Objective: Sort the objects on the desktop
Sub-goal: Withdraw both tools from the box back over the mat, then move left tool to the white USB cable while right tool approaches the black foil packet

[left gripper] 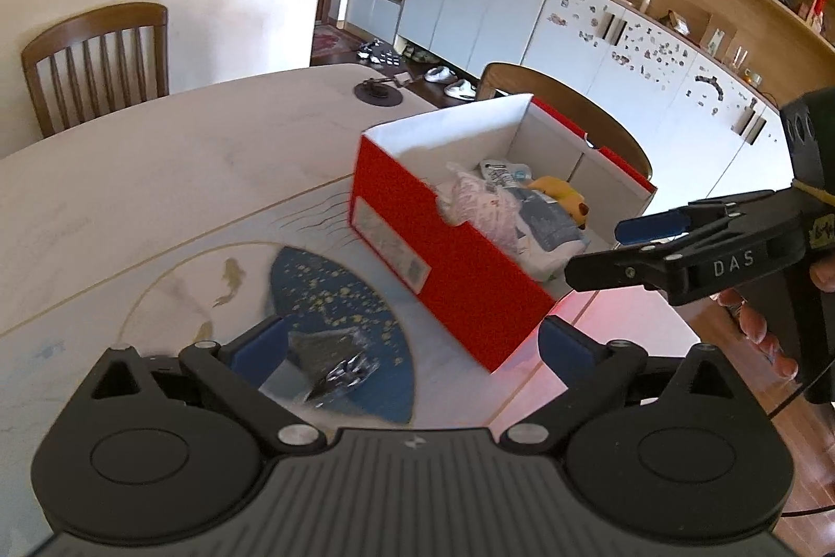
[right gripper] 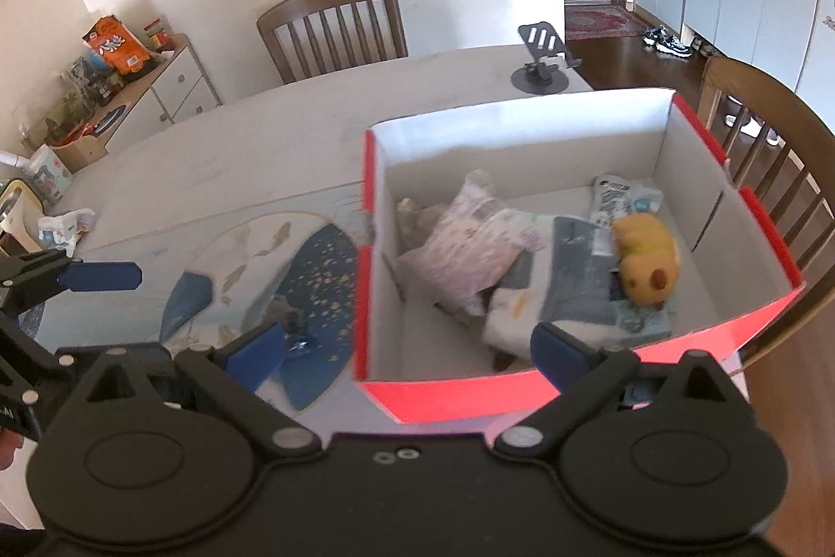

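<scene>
Two handheld grippers hover over a pale tabletop (left gripper: 130, 170) beside a red box (left gripper: 449, 275) as a desktop sort nears its end. The left gripper (left gripper: 412, 343) has its jaws spread wide with nothing between them; the right gripper (right gripper: 412, 348) is likewise released and empty, poised above the box's near wall. Inside the box lie a white patterned packet (right gripper: 469, 254), a blue-grey pack (right gripper: 574, 280), a yellow plush toy (right gripper: 647, 259) and a small white sachet (right gripper: 621, 197), piled toward the middle and far end. One item appears left outside: a crumpled dark foil wrapper (left gripper: 339, 364) on the blue-patterned part of the table mat (left gripper: 334, 296), near the tabletop's front edge and just left of the box. The step in hand seems to be the reach for this last piece. The next move likely calls for the left gripper to drop onto the wrapper, close on its thin, slippery foil, then lift it over the box's red wall.
</scene>
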`<state>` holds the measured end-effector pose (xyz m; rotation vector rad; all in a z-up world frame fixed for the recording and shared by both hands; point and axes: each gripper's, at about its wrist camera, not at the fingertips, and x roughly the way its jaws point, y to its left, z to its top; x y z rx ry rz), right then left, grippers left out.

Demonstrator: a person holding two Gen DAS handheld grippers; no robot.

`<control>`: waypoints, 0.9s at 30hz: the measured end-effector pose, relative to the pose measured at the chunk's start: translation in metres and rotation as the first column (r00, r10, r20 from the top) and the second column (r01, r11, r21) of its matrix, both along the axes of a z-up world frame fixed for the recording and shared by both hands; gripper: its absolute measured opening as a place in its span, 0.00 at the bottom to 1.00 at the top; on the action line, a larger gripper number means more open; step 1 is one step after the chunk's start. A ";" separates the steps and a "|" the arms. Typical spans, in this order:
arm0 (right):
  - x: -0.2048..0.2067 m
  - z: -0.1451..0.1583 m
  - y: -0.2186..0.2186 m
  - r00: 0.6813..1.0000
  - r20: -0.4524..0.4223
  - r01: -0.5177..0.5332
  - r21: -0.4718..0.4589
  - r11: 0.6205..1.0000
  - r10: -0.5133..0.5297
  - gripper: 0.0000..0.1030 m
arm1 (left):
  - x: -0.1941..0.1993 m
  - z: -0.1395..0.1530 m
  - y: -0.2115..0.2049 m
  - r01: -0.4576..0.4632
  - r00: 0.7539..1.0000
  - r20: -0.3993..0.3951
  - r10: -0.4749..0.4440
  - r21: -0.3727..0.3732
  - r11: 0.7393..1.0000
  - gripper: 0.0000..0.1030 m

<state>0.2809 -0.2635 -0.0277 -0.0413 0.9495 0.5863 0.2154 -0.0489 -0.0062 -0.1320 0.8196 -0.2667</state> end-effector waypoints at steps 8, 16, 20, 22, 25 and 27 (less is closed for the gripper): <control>-0.018 0.000 0.028 1.000 -0.005 0.001 -0.008 1.000 -0.001 0.98 | -0.020 -0.005 0.035 -0.028 1.000 -0.002 0.027 -0.015 1.000 1.00; -0.026 -0.005 0.056 1.000 -0.018 -0.013 -0.023 1.000 0.013 0.98 | -0.036 -0.013 0.060 -0.030 0.999 -0.019 0.030 -0.021 0.999 1.00; -0.028 -0.008 0.074 0.999 -0.024 -0.038 -0.027 0.999 0.038 0.98 | -0.045 -0.023 0.070 -0.036 0.999 -0.030 0.035 -0.018 0.999 1.00; -0.028 -0.009 0.082 0.998 -0.028 -0.050 -0.026 0.998 0.049 0.98 | -0.049 -0.028 0.075 -0.044 0.998 -0.036 0.043 -0.021 0.999 1.00; -0.027 -0.013 0.095 0.997 -0.036 -0.067 -0.029 0.997 0.066 0.98 | -0.055 -0.037 0.082 -0.046 0.998 -0.045 0.045 -0.020 0.999 1.00; -0.027 -0.017 0.104 0.996 -0.043 -0.081 -0.036 0.996 0.079 0.98 | -0.060 -0.043 0.086 -0.044 0.998 -0.045 0.043 -0.010 0.999 1.00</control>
